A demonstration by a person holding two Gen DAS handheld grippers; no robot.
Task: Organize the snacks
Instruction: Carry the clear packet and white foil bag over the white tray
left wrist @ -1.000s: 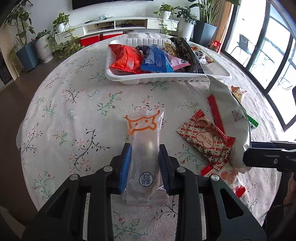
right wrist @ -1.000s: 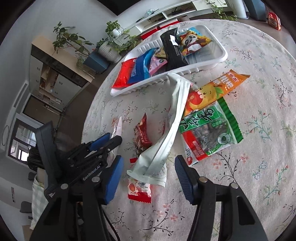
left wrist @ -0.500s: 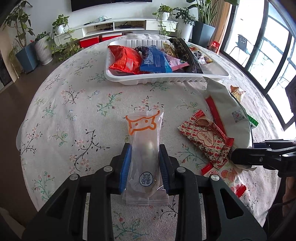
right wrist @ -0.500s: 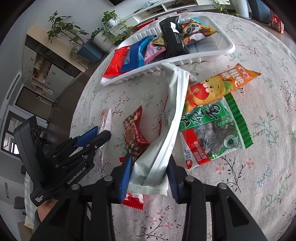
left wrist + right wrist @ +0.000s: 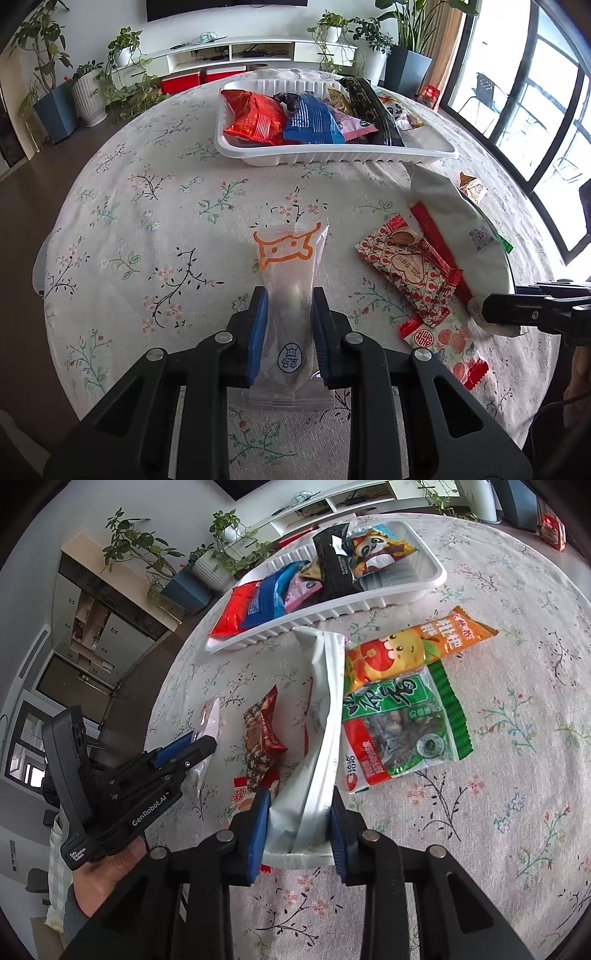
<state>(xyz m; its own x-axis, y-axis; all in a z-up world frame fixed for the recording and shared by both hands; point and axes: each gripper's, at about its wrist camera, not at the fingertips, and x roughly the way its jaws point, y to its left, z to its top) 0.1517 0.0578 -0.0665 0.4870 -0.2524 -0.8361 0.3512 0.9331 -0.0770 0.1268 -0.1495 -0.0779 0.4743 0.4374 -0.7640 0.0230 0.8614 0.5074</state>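
A round table with a white flowery cloth (image 5: 155,206) stands on a dark brown floor (image 5: 33,173). Past its far edge, a long low white shelf (image 5: 236,55) runs along the white wall (image 5: 110,18). Green leafy plants in pots (image 5: 88,92) stand near the shelf. Tall windows with black frames (image 5: 546,122) let in bright daylight. A tall cupboard with a wooden top (image 5: 99,602) stands by a grey wall.
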